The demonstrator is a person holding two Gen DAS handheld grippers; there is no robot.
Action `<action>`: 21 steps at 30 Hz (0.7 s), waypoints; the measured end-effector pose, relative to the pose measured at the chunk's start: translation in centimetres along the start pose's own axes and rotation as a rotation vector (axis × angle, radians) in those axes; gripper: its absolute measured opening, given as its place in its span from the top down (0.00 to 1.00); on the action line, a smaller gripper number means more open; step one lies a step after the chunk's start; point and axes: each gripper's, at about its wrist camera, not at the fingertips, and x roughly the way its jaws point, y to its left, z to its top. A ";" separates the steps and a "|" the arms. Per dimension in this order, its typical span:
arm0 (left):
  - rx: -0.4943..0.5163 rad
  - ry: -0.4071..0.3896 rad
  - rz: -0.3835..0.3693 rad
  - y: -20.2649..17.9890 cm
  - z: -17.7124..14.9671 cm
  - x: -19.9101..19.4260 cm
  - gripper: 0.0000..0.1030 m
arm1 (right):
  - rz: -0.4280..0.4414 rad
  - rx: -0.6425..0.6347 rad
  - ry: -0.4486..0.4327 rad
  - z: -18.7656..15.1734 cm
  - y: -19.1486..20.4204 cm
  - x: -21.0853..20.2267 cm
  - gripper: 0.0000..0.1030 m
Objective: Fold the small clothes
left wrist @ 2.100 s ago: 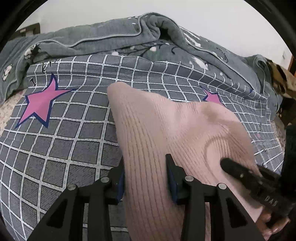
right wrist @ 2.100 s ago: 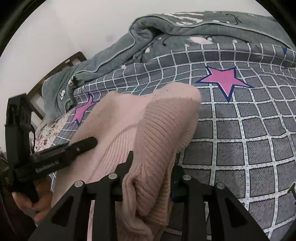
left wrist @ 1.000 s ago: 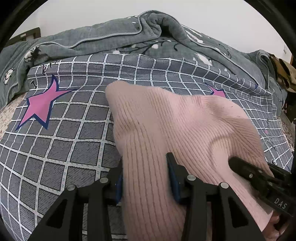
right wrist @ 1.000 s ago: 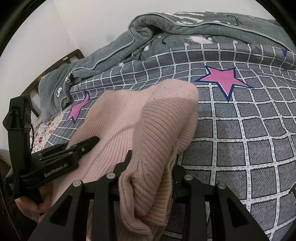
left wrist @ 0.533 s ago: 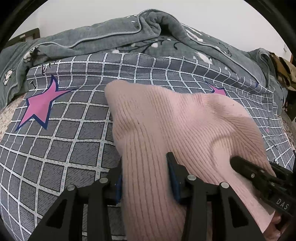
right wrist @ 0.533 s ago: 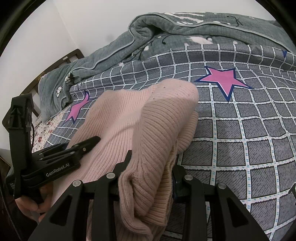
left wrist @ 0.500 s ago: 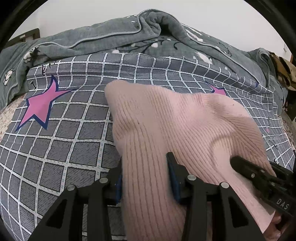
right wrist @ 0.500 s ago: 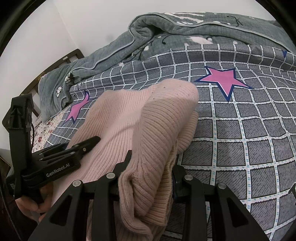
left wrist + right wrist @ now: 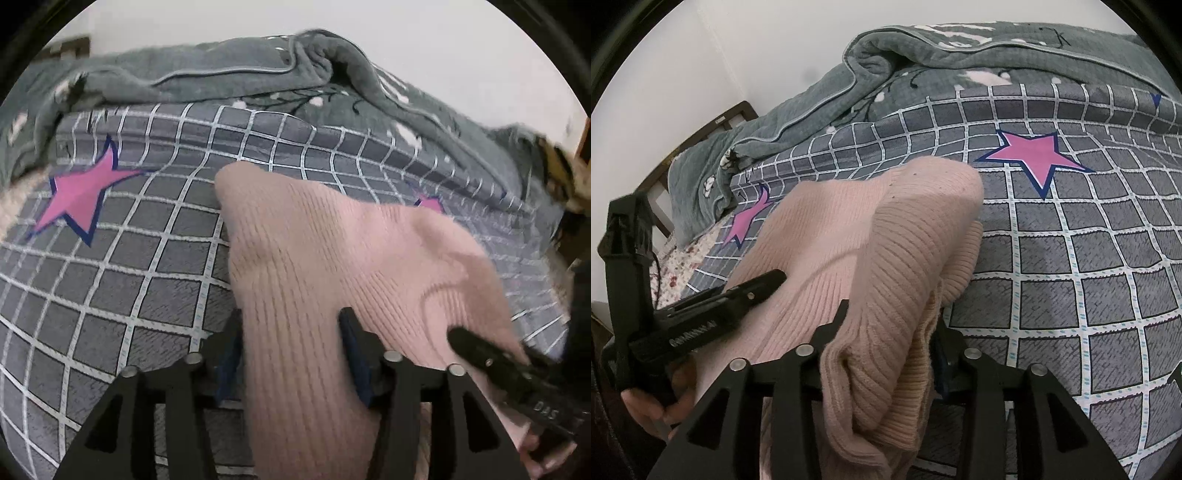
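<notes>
A pink ribbed knit sweater (image 9: pixel 332 258) lies folded on the grey checked bed sheet (image 9: pixel 129 288). My left gripper (image 9: pixel 291 334) straddles the sweater's near left edge. Its jaws are opening, and the thick knit still fills the gap and touches both pads. My right gripper (image 9: pixel 892 321) has a bunched fold at the sweater's (image 9: pixel 905 229) near right corner between its jaws, which are also opening with the fabric still against the pads. Each wrist view shows the other gripper's black finger lying on the knit, held by a hand.
A rumpled grey quilt (image 9: pixel 923 66) is heaped along the far side of the bed. Pink stars (image 9: pixel 1034 155) mark the sheet. A dark wooden bed frame (image 9: pixel 735 114) and a white wall stand at the back left. A patterned cloth (image 9: pixel 561 173) lies at the far right.
The left gripper's jaws have spread a little around the sweater, and its view has rolled slightly and blurred. The right gripper's jaws are slightly wider. The sweater has stayed in place.
</notes>
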 end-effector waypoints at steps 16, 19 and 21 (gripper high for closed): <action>0.011 -0.056 0.017 1.3 1.0 -3.7 0.35 | -0.082 -0.051 -0.051 2.8 -0.1 -1.1 0.89; -0.012 -0.054 -0.011 1.9 1.0 -4.1 0.35 | 0.001 -0.035 -0.143 2.3 -0.8 -3.6 0.91; -0.027 -0.050 -0.040 2.1 0.8 -4.3 0.35 | -0.018 -0.008 -0.136 1.7 -1.8 -3.9 0.91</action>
